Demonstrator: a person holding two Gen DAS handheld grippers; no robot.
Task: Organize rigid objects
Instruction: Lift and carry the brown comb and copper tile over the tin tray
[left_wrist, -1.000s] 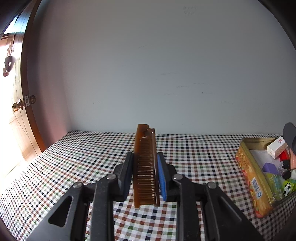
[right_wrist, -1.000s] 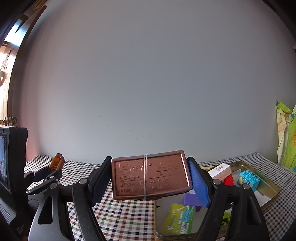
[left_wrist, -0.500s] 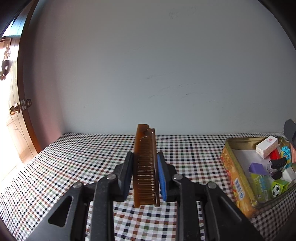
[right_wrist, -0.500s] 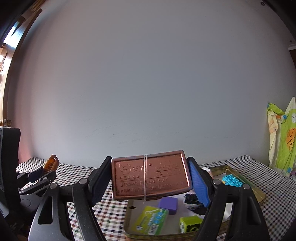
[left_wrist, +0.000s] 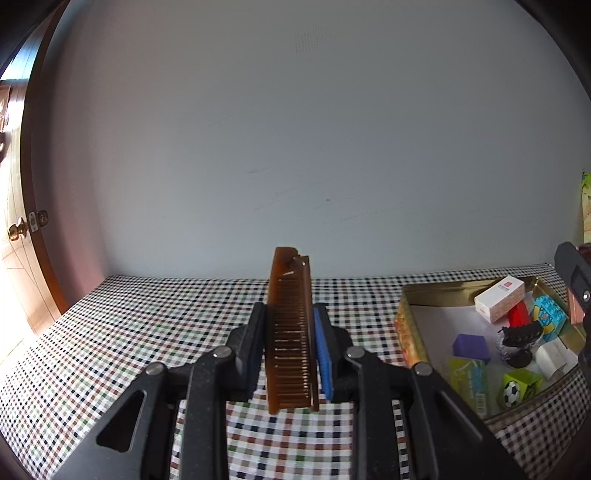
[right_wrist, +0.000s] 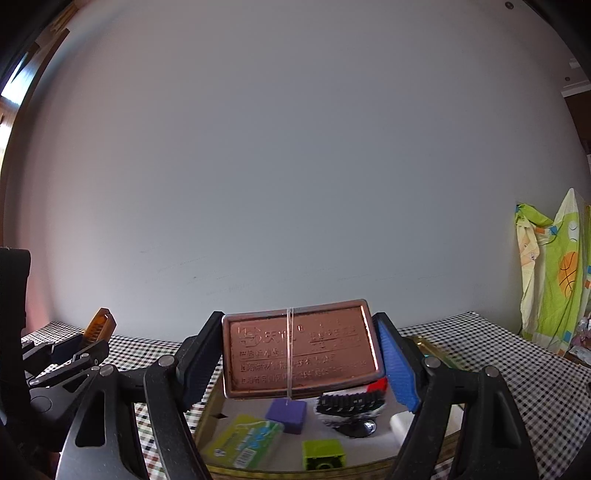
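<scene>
The left gripper (left_wrist: 289, 343) is clamping a brown comb (left_wrist: 290, 328) upright between its fingers; the right gripper (right_wrist: 301, 360) is gripping a copper tin (right_wrist: 300, 354), its open tray (right_wrist: 434, 341) lying below the fingertips

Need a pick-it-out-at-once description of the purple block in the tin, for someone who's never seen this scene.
Start at the checked tablecloth and find the open gold tin on its right side, full of small items. Near the tin's left wall, on the pale floor, sits the purple block, just behind a flat green packet. It is the only purple item, a plain cube with no print, unlike the green football cube.
</scene>
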